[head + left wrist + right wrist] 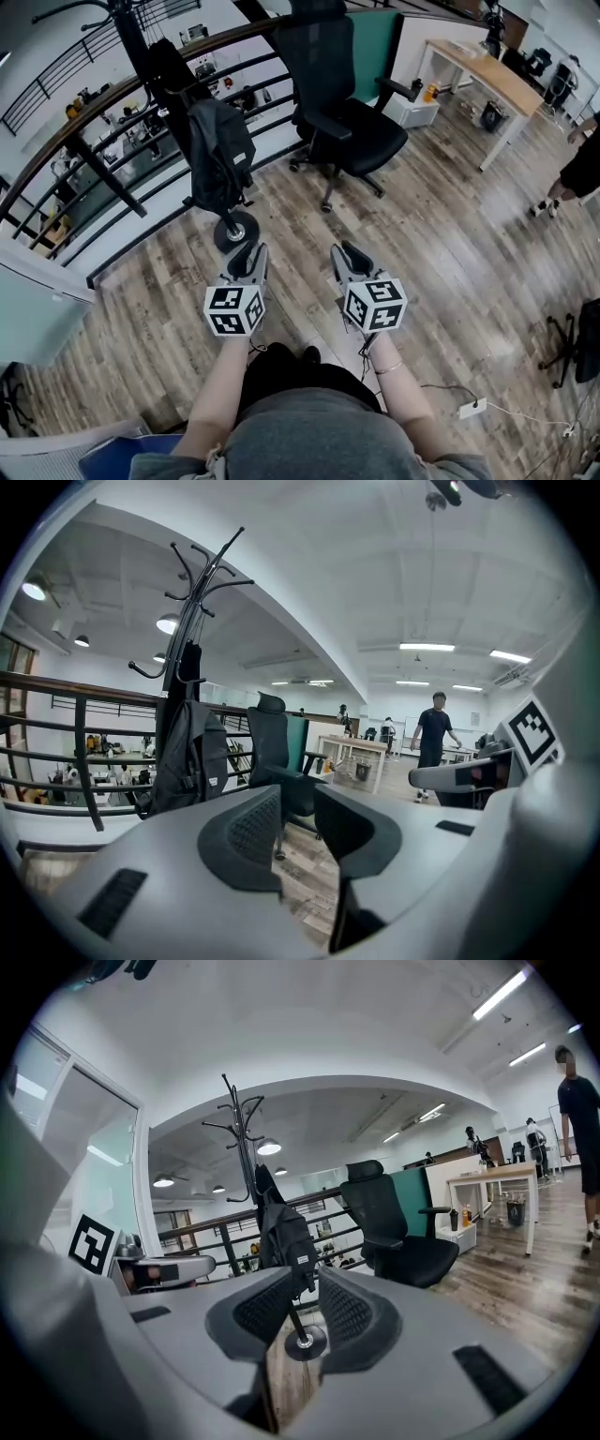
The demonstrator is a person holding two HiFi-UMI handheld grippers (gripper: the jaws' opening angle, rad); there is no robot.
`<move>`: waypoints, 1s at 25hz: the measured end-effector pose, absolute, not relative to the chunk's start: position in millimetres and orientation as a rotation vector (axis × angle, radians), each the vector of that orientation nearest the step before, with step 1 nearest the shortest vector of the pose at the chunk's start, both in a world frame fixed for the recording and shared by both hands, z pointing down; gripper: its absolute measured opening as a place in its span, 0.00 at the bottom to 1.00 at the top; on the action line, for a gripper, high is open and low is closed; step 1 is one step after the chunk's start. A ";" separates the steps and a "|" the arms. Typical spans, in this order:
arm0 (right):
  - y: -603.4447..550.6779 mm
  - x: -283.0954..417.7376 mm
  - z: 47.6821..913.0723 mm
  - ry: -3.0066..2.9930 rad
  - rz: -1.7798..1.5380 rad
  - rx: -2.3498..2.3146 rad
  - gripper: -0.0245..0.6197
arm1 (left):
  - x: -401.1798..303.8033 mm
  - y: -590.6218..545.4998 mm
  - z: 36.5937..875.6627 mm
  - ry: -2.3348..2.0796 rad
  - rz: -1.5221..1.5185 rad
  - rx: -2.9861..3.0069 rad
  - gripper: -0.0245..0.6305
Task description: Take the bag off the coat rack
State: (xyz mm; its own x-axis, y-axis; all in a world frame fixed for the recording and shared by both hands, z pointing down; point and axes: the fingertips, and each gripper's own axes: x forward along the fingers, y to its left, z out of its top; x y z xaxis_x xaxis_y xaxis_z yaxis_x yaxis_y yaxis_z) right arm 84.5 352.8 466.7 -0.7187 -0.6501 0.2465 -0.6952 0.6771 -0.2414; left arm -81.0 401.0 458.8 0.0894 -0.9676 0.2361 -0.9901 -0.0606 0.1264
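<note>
- Plainly, the bag (220, 155) (a black backpack) hangs on the coat rack (141, 47), ahead of both grippers and well apart from them; neither one touches it.
- From the left gripper (249, 255), the bag sits forward and slightly to the left. In the left gripper view it shows to the left of the jaws, off their line.
- The left gripper is released: its jaws stand a narrow gap apart with nothing between them, and only the wooden floor (450, 234) shows through the gap.
- From the right gripper (349, 255), the bag lies forward and farther to the left in the head view. In the right gripper view it hangs right above the gap between the jaws (this gripper points straight at it).
- The right gripper is likewise released, its jaws a little apart and empty. Through the gap the round base (305, 1340) of the rack shows on the floor, far beyond the fingertips.
- Both grippers are held side by side, near each other and low in front of the person, with the marker cubes facing up.
- An office chair (342, 112) stands beyond the right gripper, just to the right of the bag.
- A railing (84, 178) runs behind the rack, farther from both grippers than the bag.
- A standing person (433, 738) shows far off in the left gripper view, to the right of the jaws.
</note>
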 end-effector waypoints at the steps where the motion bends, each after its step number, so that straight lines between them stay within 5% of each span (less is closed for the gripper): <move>1: 351.5 86.2 467.4 -2.747 0.488 1.107 0.17 | -80.6 399.9 459.3 -1.962 0.132 2.111 0.20; 15: 293.2 70.5 470.1 -2.732 0.540 1.067 0.42 | -109.5 332.6 461.0 -2.015 0.192 2.057 0.40; 25: 188.5 -8.4 477.7 -2.739 0.520 0.963 0.48 | -203.8 237.5 461.0 -2.170 0.190 1.919 0.47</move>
